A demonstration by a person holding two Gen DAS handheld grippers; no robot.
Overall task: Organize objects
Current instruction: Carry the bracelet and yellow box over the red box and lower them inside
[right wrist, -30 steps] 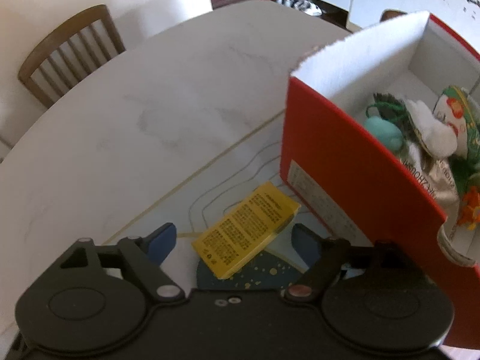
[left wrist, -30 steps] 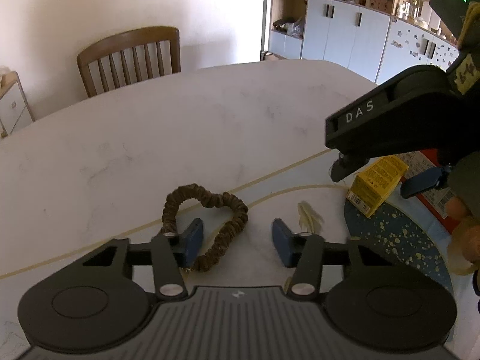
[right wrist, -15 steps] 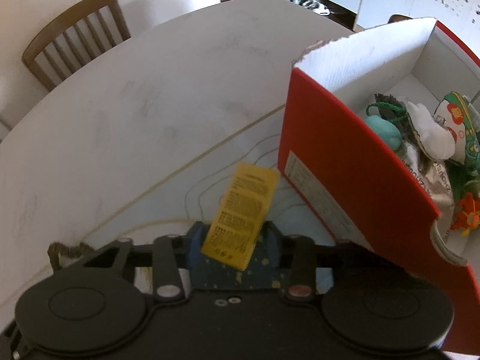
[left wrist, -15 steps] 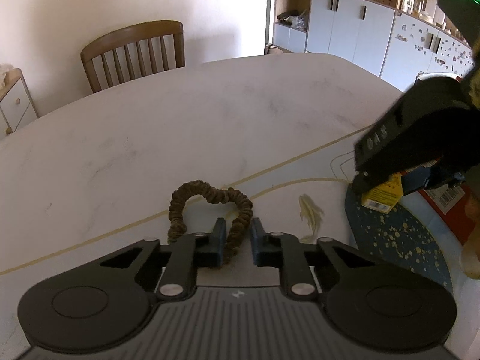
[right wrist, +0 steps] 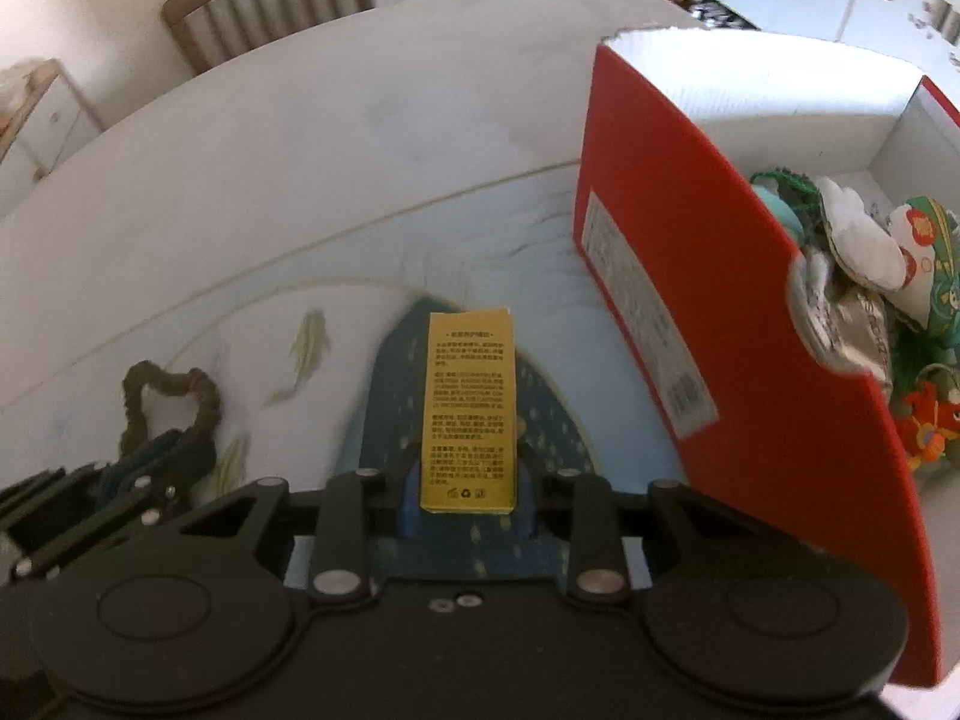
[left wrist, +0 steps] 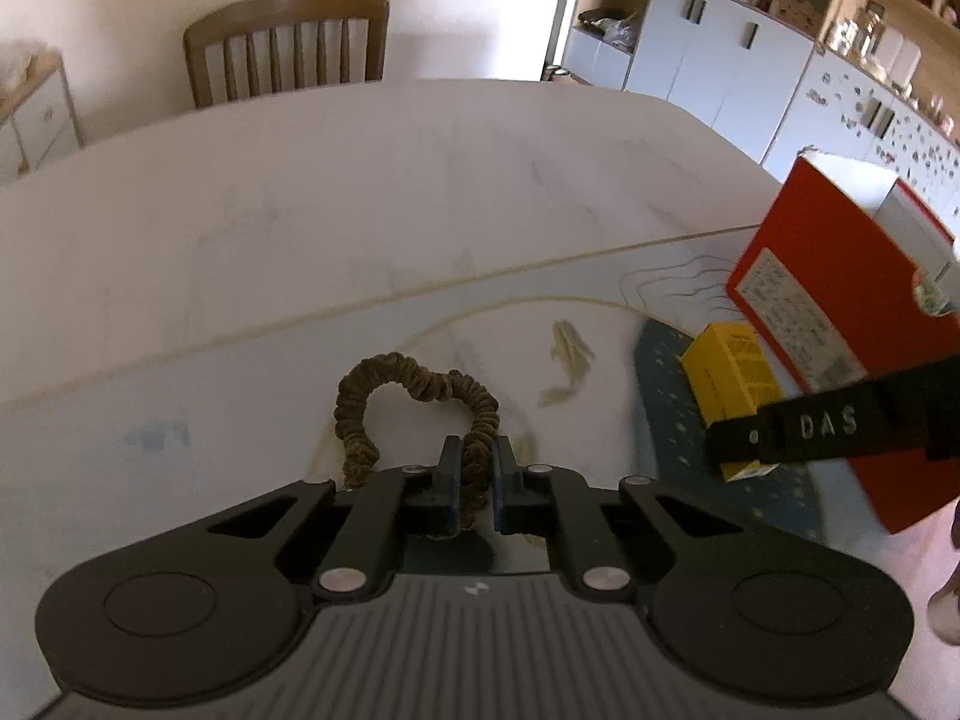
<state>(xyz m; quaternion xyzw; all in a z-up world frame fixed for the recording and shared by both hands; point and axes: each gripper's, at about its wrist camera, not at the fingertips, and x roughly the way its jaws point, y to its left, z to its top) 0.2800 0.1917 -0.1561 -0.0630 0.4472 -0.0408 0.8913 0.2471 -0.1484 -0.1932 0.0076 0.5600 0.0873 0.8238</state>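
Now both grippers have their catch. The left gripper (left wrist: 476,483) is clenched on one side of the brown scrunchie (left wrist: 414,402), the band pinched between the narrow pads while the rest of the loop lies slack on the table (left wrist: 360,192). The right gripper (right wrist: 467,498) has its jaws closing in on the yellow box (right wrist: 471,408), and the blue pads now press its long sides near the lower end, most of the box sticking out ahead over the dark patch of the mat (right wrist: 384,396).

The red box (right wrist: 708,312) stands just to the right, open at the top and already holding toys and packets at its near end. That looks the likely home for both items.

To do this well, the person probably needs to lift each item clear of the table before swinging right, and raise the yellow box above the red wall rather than clip it. The grip sits low on it, so it may pivot; a steady wrist helps. The scrunchie will dangle, so it wants extra height. One hand at a time over the opening avoids a clash.
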